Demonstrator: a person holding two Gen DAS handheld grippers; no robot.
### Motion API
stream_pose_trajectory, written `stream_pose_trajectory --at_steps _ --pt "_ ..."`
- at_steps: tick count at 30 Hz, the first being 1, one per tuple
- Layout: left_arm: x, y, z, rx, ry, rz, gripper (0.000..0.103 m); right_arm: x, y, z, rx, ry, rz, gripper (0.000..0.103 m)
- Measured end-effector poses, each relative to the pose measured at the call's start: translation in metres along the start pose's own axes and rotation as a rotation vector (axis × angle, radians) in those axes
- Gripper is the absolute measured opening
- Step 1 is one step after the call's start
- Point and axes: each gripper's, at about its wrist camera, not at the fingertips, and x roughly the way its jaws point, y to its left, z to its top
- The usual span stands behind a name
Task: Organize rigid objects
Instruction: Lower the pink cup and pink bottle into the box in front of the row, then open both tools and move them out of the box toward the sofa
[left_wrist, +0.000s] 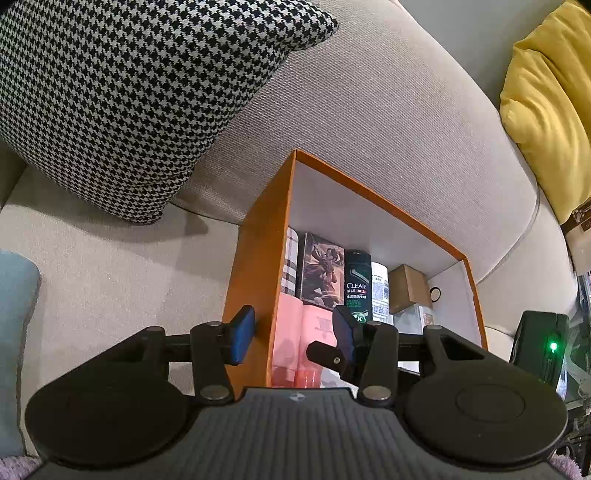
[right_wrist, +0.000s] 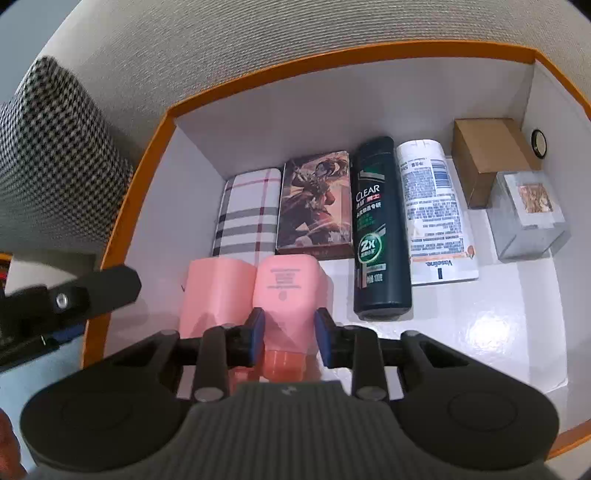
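An orange box (right_wrist: 332, 61) with a white inside sits on a sofa. Two pink bottles lie side by side near its left wall. My right gripper (right_wrist: 290, 334) is shut on the right pink bottle (right_wrist: 288, 291), with its blue pads against the bottle's sides just above the cap. The left pink bottle (right_wrist: 216, 295) lies beside it. My left gripper (left_wrist: 293, 338) is open and straddles the box's left wall (left_wrist: 258, 266), one pad outside and one inside. One of its black fingers (right_wrist: 99, 288) shows over that wall in the right wrist view.
Behind the pink bottles lie a plaid case (right_wrist: 249, 210), an illustrated card box (right_wrist: 317, 203), a dark CLEAR bottle (right_wrist: 378, 229), a white tube (right_wrist: 434, 210), a cardboard box (right_wrist: 487, 158) and a clear cube (right_wrist: 528, 218). A houndstooth cushion (left_wrist: 140, 92) and a yellow cushion (left_wrist: 546, 96) lean on the sofa back.
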Motion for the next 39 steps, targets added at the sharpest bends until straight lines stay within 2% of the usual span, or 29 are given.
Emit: stream_pose_trajectory --at_steps 6,13,17,23,27,30,32,34,37,39 --pt "-0.014 -0.008 -0.003 0.047 -0.038 -0.005 0.053 -0.014 0.005 -0.005 -0.036 -0.025 0.001 0.03" --pt "-0.057 -0.038 -0.02 0.157 -0.165 -0.022 0.053 -0.076 0.012 -0.028 -0.116 -0.178 0.039 0.03" --pt "-0.08 -0.057 -0.04 0.241 -0.222 -0.035 0.053 -0.111 0.005 -0.043 -0.142 -0.268 0.061 0.03" --pt "-0.087 -0.068 -0.081 0.307 -0.194 -0.083 0.053 -0.149 -0.007 -0.085 -0.18 -0.337 0.054 0.033" --pt "-0.069 -0.061 -0.107 0.32 -0.126 -0.044 0.053 -0.143 -0.019 -0.113 -0.161 -0.272 0.054 0.034" --pt "-0.057 -0.046 -0.13 0.33 -0.088 -0.027 0.053 -0.123 -0.04 -0.13 -0.028 -0.172 0.052 0.037" --pt "-0.044 -0.037 -0.141 0.323 -0.053 -0.025 0.052 -0.109 -0.051 -0.14 0.051 -0.11 0.053 0.049" --pt "-0.033 -0.025 -0.151 0.315 -0.022 -0.014 0.051 -0.096 -0.058 -0.148 0.106 -0.062 0.048 0.049" --pt "-0.021 -0.008 -0.159 0.268 0.035 0.016 0.051 -0.08 -0.064 -0.156 0.177 -0.02 0.03 0.057" --pt "-0.016 0.002 -0.162 0.232 0.05 0.016 0.051 -0.071 -0.065 -0.16 0.211 0.008 0.019 0.057"
